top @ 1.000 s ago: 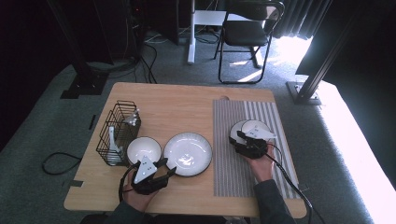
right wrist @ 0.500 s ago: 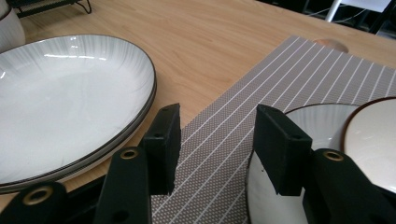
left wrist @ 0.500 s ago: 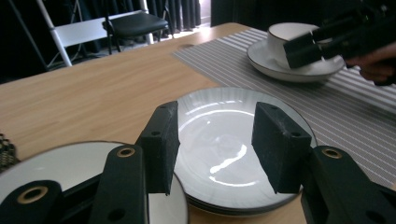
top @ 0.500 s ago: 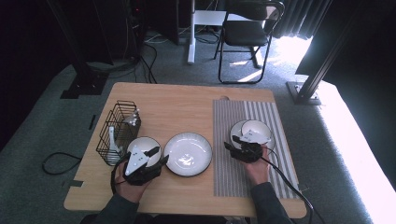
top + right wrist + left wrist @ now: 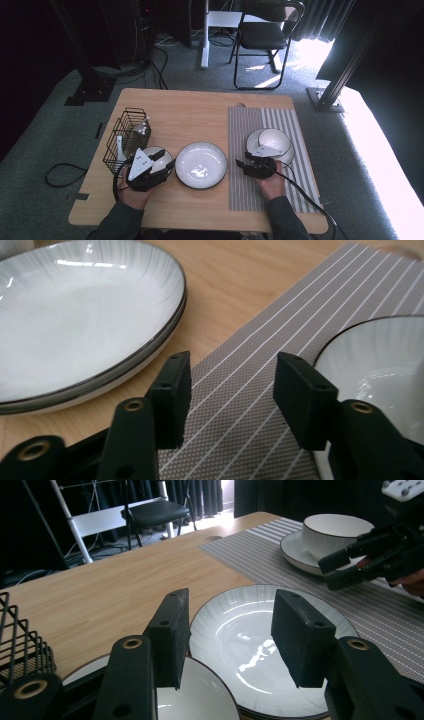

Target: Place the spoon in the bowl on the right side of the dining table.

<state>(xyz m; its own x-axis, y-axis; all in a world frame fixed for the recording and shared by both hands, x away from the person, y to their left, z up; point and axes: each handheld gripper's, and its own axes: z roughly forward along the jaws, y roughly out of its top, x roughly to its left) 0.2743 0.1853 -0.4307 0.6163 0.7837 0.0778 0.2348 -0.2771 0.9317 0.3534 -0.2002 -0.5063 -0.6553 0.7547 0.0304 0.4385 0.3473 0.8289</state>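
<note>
A small white dark-rimmed plate lies near the wire basket. My left gripper hovers over the small plate, open and empty; its jaws have just widened slightly. Past its jaws lies a large white plate at the table's middle. A white bowl on a saucer sits on the striped placemat. My right gripper is low over the mat, between the large plate and the bowl. Its jaws have just been opening, with nothing between them.
A black wire basket holding utensils stands at the table's left side. The right gripper appears in the left gripper view beside the bowl. A folding chair stands on the floor beyond the table.
My left gripper moved away from the near edge and up over the small plate. My right gripper drew back from the bowl, down and to the left, and its jaws stand wider.
</note>
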